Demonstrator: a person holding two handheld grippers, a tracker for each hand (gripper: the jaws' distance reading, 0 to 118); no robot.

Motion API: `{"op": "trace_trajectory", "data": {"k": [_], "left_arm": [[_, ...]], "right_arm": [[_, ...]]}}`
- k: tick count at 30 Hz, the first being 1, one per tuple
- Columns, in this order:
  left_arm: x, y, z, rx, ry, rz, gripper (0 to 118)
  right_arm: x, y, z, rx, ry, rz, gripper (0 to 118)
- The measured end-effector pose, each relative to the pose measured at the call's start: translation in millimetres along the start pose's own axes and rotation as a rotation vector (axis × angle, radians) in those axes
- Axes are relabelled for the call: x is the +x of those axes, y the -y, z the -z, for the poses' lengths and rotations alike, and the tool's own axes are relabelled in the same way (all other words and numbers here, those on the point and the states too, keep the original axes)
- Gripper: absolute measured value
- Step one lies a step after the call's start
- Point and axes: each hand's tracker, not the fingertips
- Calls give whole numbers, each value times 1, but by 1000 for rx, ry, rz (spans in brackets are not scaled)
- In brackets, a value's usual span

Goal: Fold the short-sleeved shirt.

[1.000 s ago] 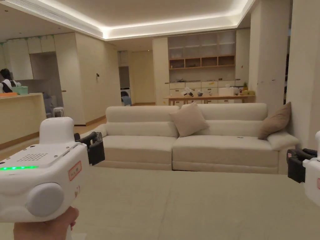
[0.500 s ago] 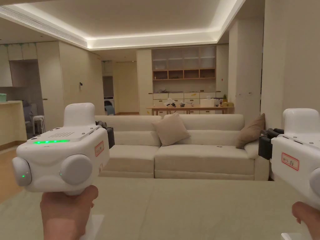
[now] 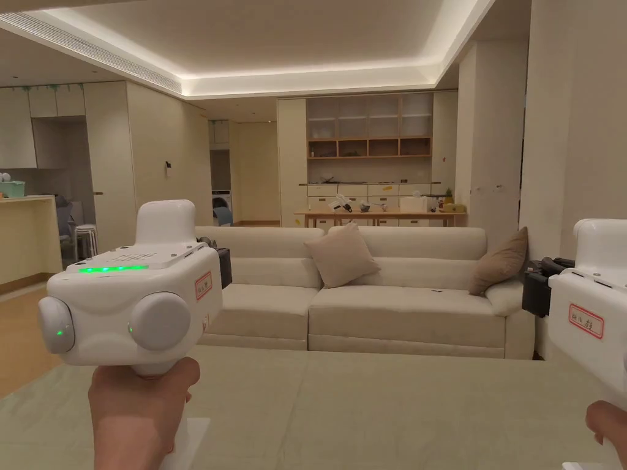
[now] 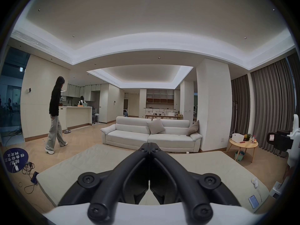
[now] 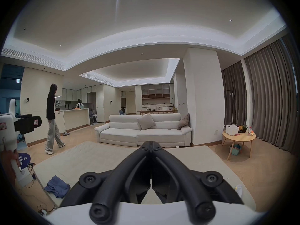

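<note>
1. Blue cloth [image 5: 56, 187], crumpled in a small heap, lies near the left corner of the pale mat [image 5: 100, 157] in the right gripper view; whether it is the short-sleeved shirt cannot be told from here.
2. Neither gripper touches the heap; both are held up in the air above the mat, pointing toward the sofa [image 3: 367, 294].
3. Left gripper [image 4: 150, 148]: its two black jaws meet at the tips with nothing between them.
4. Right gripper [image 5: 151, 145]: its jaws are likewise pressed tip to tip and empty.
5. From the head view, the left hand [image 3: 138, 410] grips the white handle of its tool, whose top shows a green light strip; the right hand [image 3: 609, 425] is partly visible at the frame's lower right edge.
6. Two cushions rest on the cream sofa, one near the middle [image 3: 341, 255], one at the right end [image 3: 501, 262].
7. A person [image 4: 55, 121] in a dark top and light trousers walks across the wooden floor to the left.
8. A round wooden side table [image 5: 238, 136] with a white box stands by the grey curtains [image 5: 266, 98].
9. A phone [image 4: 253, 201] lies on the mat's right edge.
</note>
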Motion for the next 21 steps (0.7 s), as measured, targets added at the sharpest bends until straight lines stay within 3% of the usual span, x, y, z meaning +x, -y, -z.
{"op": "trace_trajectory", "data": {"k": [21], "left_arm": [[6,2,0,-10,2,25,0]], "right_arm": [[-4,-1,-2,9,3,-20,0]]}}
